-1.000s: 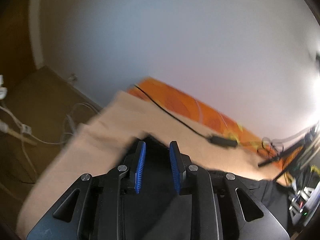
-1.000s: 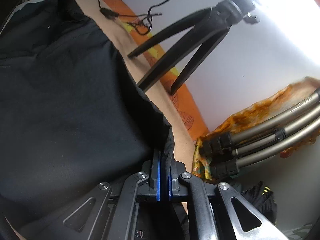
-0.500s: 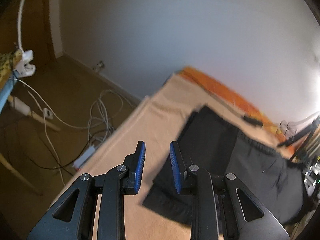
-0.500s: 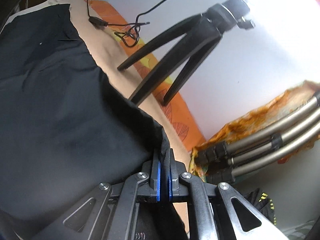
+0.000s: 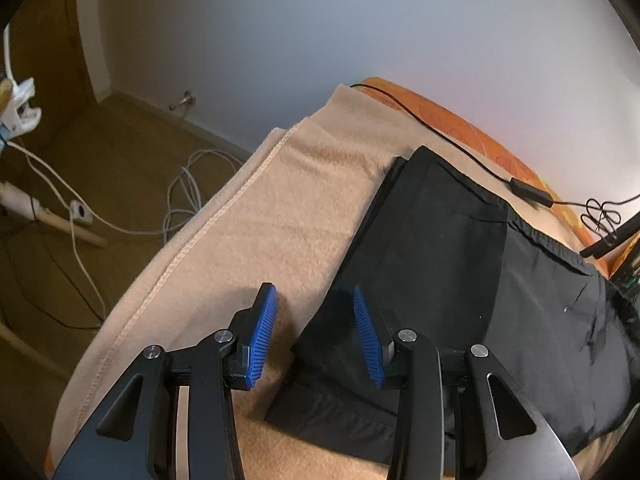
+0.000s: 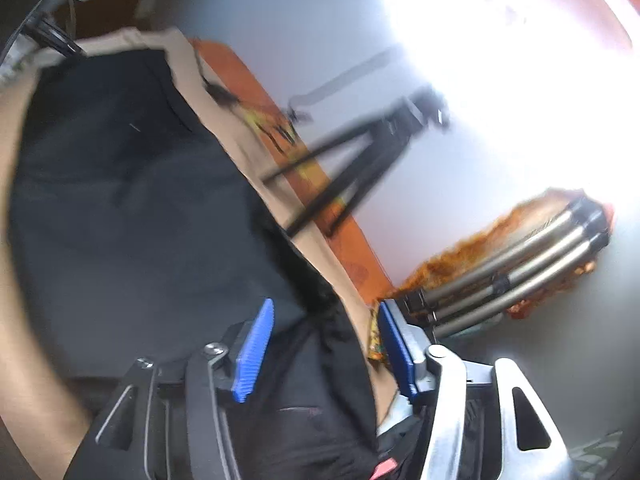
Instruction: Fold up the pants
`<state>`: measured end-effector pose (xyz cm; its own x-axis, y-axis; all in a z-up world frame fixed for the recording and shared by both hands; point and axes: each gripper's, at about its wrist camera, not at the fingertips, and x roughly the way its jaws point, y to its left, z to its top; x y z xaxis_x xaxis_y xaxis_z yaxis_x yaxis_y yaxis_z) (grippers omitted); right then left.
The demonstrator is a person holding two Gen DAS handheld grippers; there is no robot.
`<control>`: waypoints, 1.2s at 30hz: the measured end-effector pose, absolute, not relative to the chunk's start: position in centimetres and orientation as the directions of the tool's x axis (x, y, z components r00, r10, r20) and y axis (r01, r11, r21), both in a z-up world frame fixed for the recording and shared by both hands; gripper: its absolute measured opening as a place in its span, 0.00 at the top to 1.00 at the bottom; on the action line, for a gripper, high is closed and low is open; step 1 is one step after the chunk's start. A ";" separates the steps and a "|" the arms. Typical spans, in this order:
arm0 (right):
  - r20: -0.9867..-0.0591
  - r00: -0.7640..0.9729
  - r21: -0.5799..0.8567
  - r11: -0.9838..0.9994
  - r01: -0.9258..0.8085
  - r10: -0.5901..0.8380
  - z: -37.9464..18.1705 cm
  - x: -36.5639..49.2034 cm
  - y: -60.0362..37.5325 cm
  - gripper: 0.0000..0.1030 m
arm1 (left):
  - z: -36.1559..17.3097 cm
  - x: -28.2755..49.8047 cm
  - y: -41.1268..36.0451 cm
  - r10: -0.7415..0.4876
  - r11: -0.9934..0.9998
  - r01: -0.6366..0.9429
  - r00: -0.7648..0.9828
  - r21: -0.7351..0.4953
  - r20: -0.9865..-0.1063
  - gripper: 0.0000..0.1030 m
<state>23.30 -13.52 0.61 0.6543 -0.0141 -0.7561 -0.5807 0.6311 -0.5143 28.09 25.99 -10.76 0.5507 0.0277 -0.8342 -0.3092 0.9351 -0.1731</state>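
Left claw (image 5: pixel 314 312): we see its jaws apart and just opening wider, nothing pinched; the near corner of the pants lies below the gap.
Right claw (image 6: pixel 326 330): jaws have just sprung apart; the dark cloth edge sits loose between them, the blue pads off it. This view is blurred.
Pants (image 5: pixel 460 264): black, folded flat, spreading from the left claw toward 2 o'clock; in the right wrist view they fill the frame from 7 to 11 o'clock.
Blanket (image 5: pixel 256 216): beige fleece with a stitched hem, under the pants, bare from 9 to 12 o'clock of the left claw.
Orange sheet (image 5: pixel 476 132): a strip along the blanket's far side, at 1 o'clock.
Black cable (image 5: pixel 452 140): runs over the blanket's far edge and the sheet.
Tripod (image 6: pixel 360 164): black legs, at 1 o'clock of the right claw, beyond the pants.
Wall (image 5: pixel 320 40): pale, plain, behind the blanket.
Floor (image 5: pixel 100 168): brown, at 10 o'clock, with white cords (image 5: pixel 188 200) lying looped.
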 end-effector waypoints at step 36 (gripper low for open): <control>-0.899 0.228 -0.007 0.507 -0.862 0.375 -5.9 20.9 2.4 0.94 | -10.8 26.6 26.6 -0.026 0.941 -0.267 0.560 -0.209 -0.828 0.69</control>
